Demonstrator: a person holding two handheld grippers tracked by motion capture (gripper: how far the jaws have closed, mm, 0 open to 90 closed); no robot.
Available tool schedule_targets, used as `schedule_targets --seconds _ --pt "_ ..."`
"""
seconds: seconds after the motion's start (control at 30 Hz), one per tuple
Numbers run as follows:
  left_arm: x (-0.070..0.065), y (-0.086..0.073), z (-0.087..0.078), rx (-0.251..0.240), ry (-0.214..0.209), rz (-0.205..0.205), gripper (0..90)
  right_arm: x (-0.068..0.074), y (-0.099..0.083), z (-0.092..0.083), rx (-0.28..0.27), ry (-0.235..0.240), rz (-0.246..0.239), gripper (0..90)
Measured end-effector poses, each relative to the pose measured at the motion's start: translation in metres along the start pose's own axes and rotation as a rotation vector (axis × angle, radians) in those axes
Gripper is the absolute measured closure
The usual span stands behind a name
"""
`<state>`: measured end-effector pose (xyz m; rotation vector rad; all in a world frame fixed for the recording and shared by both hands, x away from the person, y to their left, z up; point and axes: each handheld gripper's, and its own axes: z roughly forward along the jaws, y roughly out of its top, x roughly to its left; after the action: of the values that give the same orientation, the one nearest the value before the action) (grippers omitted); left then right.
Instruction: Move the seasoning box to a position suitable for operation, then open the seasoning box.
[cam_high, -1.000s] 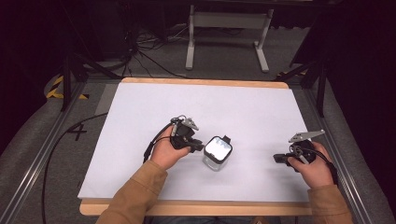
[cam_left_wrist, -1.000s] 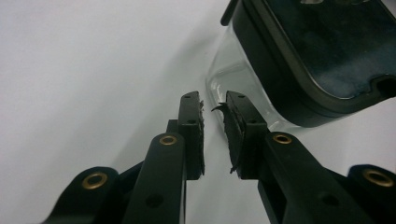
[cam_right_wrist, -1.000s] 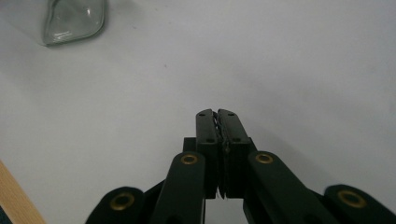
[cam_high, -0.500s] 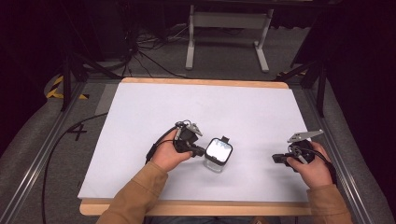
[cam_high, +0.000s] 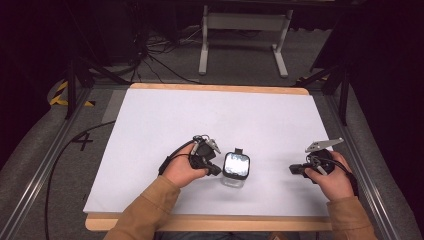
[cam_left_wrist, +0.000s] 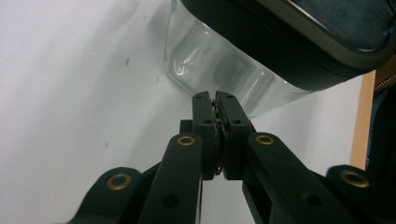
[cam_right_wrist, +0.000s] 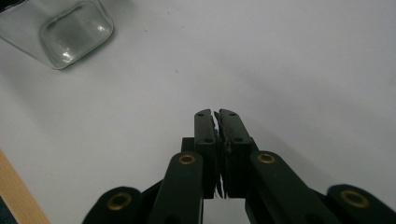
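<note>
While the glass jar (cam_high: 235, 170) with its dark lid stands low centre on the white worktop (cam_high: 215, 120), contents unclear, the left gripper (cam_high: 214, 169) sits beside it, closed on nothing, like the right gripper (cam_high: 294, 169)

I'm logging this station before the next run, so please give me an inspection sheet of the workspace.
Surface: white mat on a wooden table, a few faint specks.
Job's things: glass jar with a dark lid, upright near the front edge.
Clutter: nothing seen.
Claws: left claw shut, its jaws just closed with nothing between them, tips right beside the jar's glass wall; right claw shut, empty, apart from the jar.
Cables: black cable on the floor at left; tangle behind the table.
Surroundings: grey carpet, metal stand, rails along both sides.
</note>
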<state>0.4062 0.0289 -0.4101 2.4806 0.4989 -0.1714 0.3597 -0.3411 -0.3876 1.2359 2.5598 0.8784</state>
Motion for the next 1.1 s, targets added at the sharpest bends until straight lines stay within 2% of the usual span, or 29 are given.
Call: schedule_targets --seconds 0.03,0.13,0.17,0.2,0.23,0.33,0.43,0.5,0.53,0.6,0.63,0.7,0.8,0.9,1.1 --pt "-0.002 0.000 0.002 -0.011 0.008 -0.001 87.2 0.000 0.000 0.000 -0.002 0.001 -0.002 87.5" --pt "-0.005 0.001 0.004 0.000 -0.002 0.005 87.2 0.001 0.001 0.001 0.001 0.002 -0.007 87.5" --pt "-0.005 0.002 0.004 0.005 -0.006 0.021 87.2 0.001 0.001 0.001 0.002 0.002 -0.007 87.5" --pt "-0.006 0.002 0.005 0.003 -0.006 0.013 87.1 0.001 0.001 0.001 0.003 0.003 -0.007 87.5" --pt "-0.006 0.003 0.004 0.019 -0.021 0.026 87.1 0.001 0.001 0.001 0.003 0.004 -0.007 87.5" --pt "-0.008 0.003 0.007 0.017 -0.007 0.023 86.7 0.001 0.001 0.001 0.002 0.007 -0.007 87.5" --pt "-0.008 0.003 0.007 0.012 -0.014 0.020 87.0 0.001 0.001 0.000 0.002 0.008 -0.007 87.5" --pt "-0.005 0.003 0.004 0.014 -0.035 0.014 85.4 0.001 0.001 0.000 0.000 0.008 -0.011 87.5" --pt "-0.005 0.001 0.003 -0.014 -0.020 0.000 82.9 0.001 0.002 0.000 0.002 0.008 -0.010 87.5" --pt "-0.003 -0.001 -0.008 -0.013 -0.014 -0.019 80.7 0.001 0.002 0.001 0.002 0.005 -0.006 87.5" --pt "-0.003 -0.003 -0.012 -0.047 0.003 -0.033 80.4 0.000 0.001 0.001 0.001 0.006 -0.004 87.6" --pt "-0.003 -0.003 -0.026 -0.106 -0.002 -0.032 79.5 -0.001 0.002 0.002 0.002 0.007 -0.005 87.6" --pt "-0.006 -0.001 -0.044 -0.194 -0.009 -0.051 78.7 0.001 0.003 0.003 0.002 0.006 -0.012 87.6" --pt "-0.009 0.005 -0.056 -0.225 0.006 -0.030 78.7 0.001 0.003 0.003 -0.002 0.005 -0.012 87.6" --pt "-0.011 0.018 -0.067 -0.270 0.020 -0.009 79.1 0.000 0.004 0.004 0.000 0.006 -0.009 87.7"
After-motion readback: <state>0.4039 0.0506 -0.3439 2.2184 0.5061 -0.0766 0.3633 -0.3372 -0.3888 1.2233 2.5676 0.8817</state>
